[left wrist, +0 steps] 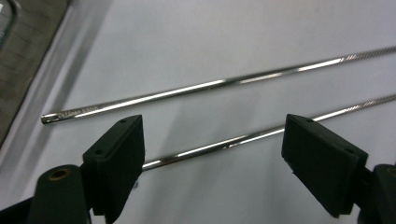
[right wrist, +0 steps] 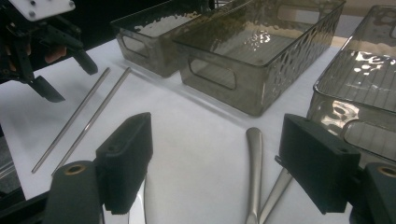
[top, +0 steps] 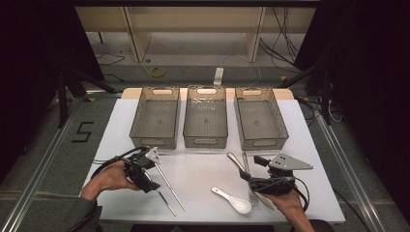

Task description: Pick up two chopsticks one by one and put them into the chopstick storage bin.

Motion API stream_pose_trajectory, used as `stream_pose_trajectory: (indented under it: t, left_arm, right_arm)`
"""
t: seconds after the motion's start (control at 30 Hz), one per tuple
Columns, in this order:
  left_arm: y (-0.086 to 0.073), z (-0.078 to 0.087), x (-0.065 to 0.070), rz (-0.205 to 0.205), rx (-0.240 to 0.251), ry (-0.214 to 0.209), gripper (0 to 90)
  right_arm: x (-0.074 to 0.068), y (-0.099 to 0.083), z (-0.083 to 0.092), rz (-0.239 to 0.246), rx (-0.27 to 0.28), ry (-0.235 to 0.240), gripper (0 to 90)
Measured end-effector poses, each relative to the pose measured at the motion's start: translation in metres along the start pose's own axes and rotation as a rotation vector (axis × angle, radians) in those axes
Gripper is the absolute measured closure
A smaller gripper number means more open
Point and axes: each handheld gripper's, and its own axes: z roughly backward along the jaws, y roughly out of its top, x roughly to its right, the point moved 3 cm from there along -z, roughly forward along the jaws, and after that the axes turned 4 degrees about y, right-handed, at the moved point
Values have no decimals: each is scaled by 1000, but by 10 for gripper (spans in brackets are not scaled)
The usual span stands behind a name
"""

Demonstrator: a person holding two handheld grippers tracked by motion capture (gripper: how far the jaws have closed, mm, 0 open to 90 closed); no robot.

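Observation:
Two metal chopsticks [top: 168, 186] lie side by side on the white table [top: 203, 166], left of centre. My left gripper [top: 151, 178] hovers low over them, open. In the left gripper view the nearer chopstick [left wrist: 224, 142] runs across the gap between the jaws, and the farther chopstick [left wrist: 210, 85] lies beyond them. My right gripper [top: 251, 169] is open at the front right, over the handles of a metal spoon [right wrist: 253, 158] and a fork [right wrist: 276, 189]. A white ceramic spoon [top: 233, 199] rests near the front edge.
Three grey translucent bins stand in a row at the back: left bin [top: 155, 118], middle bin [top: 206, 117], right bin [top: 261, 118]. All look empty. The right gripper view shows the middle bin [right wrist: 261, 51] close ahead and the left gripper [right wrist: 51, 70] at far left.

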Motion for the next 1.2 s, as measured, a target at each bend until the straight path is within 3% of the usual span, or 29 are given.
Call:
stream_pose_trajectory:
  t: [0.17,0.47,0.9,1.0,1.2]
  left_arm:
    - [-3,-5,-1,-28,-33,3,251]
    - [-6,-10,-4,-98,-95,-29,315]
    - [-3,-18,-9,-126,-119,-53,362]
    - [-2,-22,-6,-125,-135,-109,357]
    - [-6,-20,-3,-154,-182,-104,390]
  right_arm:
    - [0,0,-1,1,-8,4,268]
    - [-1,0,-2,12,-19,7,268]
    - [-1,0,-2,7,-27,10,271]
    - [-1,-1,-2,10,-33,12,272]
    - [-1,-1,-3,10,-38,12,272]
